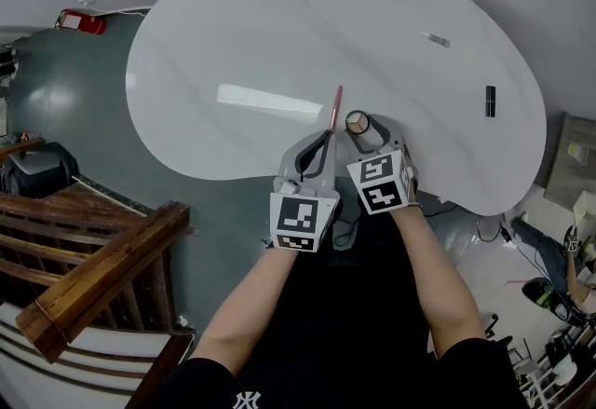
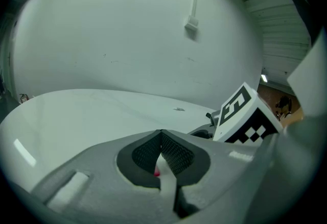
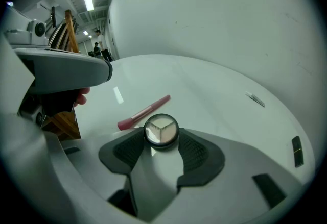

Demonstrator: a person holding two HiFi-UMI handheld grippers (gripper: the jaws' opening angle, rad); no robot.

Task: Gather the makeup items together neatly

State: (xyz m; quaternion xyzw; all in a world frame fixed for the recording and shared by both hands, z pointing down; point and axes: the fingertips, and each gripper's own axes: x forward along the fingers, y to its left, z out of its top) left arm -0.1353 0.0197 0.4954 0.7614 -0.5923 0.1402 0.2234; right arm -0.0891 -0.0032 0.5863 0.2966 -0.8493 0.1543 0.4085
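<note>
Right hand-held gripper point(image 3: 162, 142) clasps round compact point(image 3: 161, 129) — left hand-held gripper point(image 2: 161, 137) closed near pink brush point(image 3: 144, 112).

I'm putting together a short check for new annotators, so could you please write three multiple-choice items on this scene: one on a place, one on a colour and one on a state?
1. Where does the round jar stand?
A. Between the right gripper's jaws
B. On the floor
C. Inside a drawer

2. What colour is the makeup brush?
A. Green
B. Pink
C. Yellow

3. How do the left gripper's jaws stand?
A. Wide apart
B. Around the jar
C. Together

Answers:
1 A: the right gripper view shows the jar between that gripper's pads.
2 B: the brush is pink in both the head view and the right gripper view.
3 C: the left gripper view shows its pads meeting.
</note>
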